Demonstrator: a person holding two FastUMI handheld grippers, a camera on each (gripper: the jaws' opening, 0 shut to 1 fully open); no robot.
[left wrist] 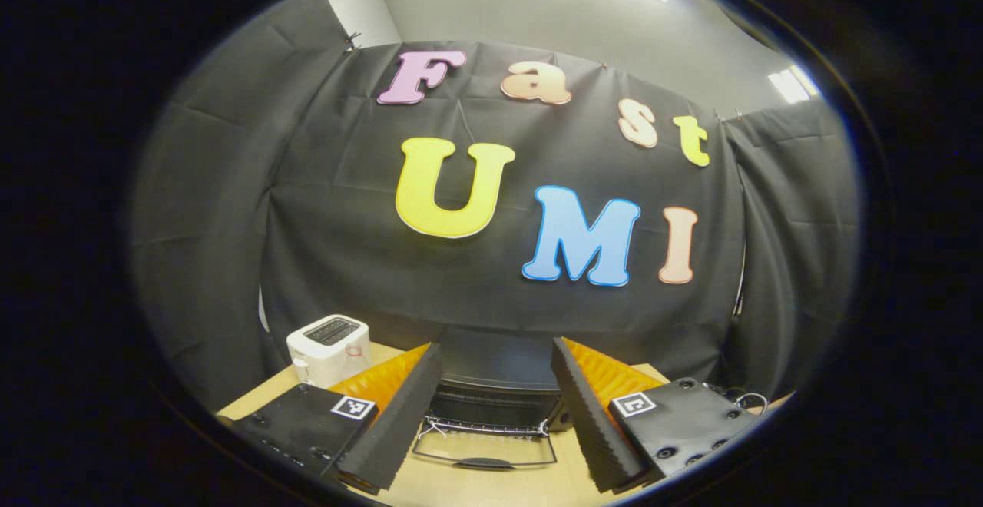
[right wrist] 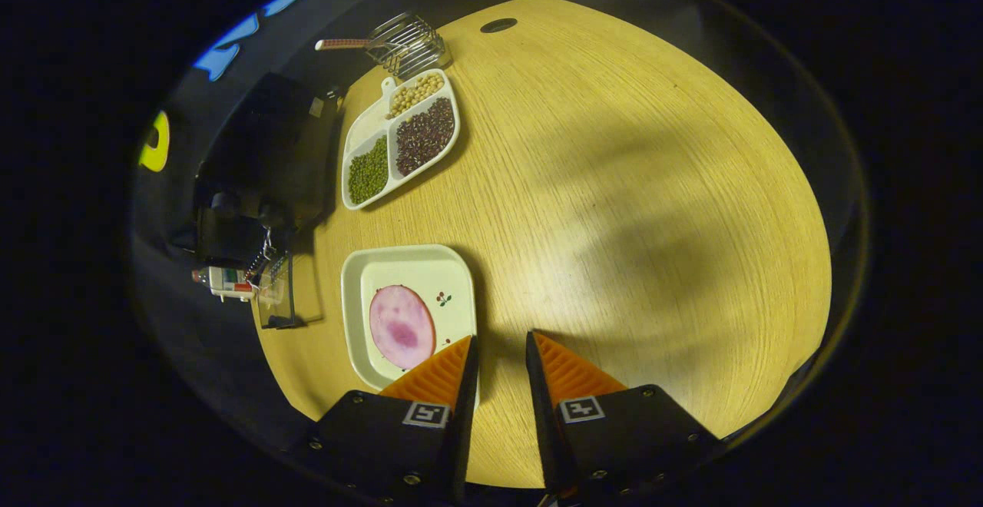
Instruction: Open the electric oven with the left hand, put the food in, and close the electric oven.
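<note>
The black electric oven (left wrist: 491,372) stands straight ahead in the left gripper view, its glass door (left wrist: 484,453) folded down flat and a wire rack (left wrist: 484,424) showing inside. My left gripper (left wrist: 495,346) is open, its fingers wide apart on either side of the oven and touching nothing. In the right gripper view a round pink slice of ham (right wrist: 402,326) lies on a white square plate (right wrist: 407,261). My right gripper (right wrist: 499,338) hovers over the plate's right edge, open by a narrow gap with bare table between its fingers. The oven (right wrist: 265,138) and its lowered door (right wrist: 276,296) show at the left.
A white toaster (left wrist: 329,347) sits left of the oven. A divided white tray (right wrist: 399,138) of beans lies beyond the plate, with a wire holder (right wrist: 407,42) behind it. The wooden table (right wrist: 630,223) spreads to the right.
</note>
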